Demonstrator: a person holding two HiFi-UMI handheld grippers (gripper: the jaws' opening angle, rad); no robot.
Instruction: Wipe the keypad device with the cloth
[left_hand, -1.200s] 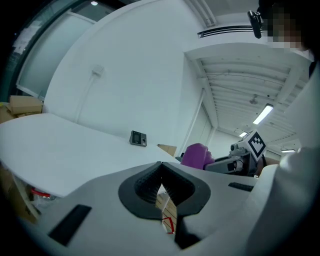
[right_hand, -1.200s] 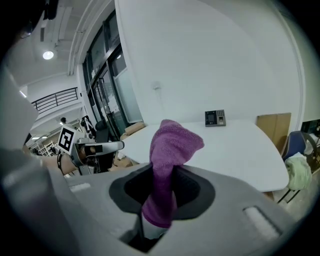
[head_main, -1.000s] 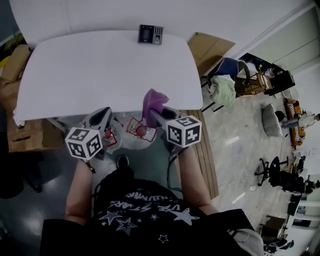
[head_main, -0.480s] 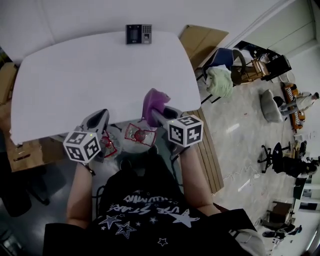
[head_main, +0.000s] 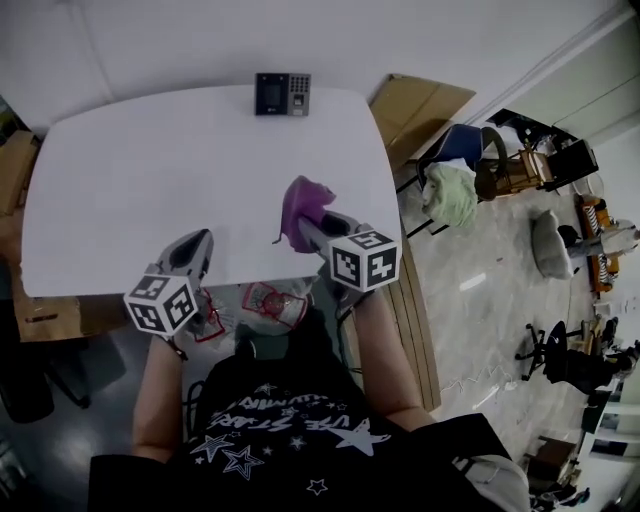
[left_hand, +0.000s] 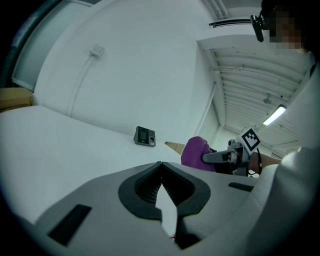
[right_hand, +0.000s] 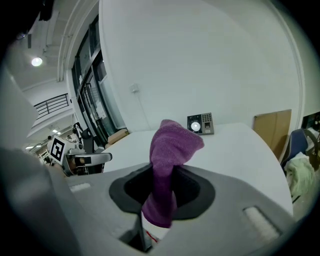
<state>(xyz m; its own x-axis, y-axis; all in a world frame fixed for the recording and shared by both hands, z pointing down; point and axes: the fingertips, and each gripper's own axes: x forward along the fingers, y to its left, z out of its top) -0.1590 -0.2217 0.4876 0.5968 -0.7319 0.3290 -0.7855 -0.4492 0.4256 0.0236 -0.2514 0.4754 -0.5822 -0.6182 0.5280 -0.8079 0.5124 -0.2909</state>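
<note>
White table (head_main: 150, 170), small dark keypad device (head_main: 283, 94) at its far edge: my right gripper (right_hand: 160, 192) clamps the purple fleece cloth (right_hand: 170, 145), left gripper (left_hand: 161, 175) closed empty, so I'd reach far, dragging cloth flat across it.

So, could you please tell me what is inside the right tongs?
The purple cloth is pinched between the right tongs, bunched and standing up above them. The pad faces that clamp it are covered by the cloth.
</note>
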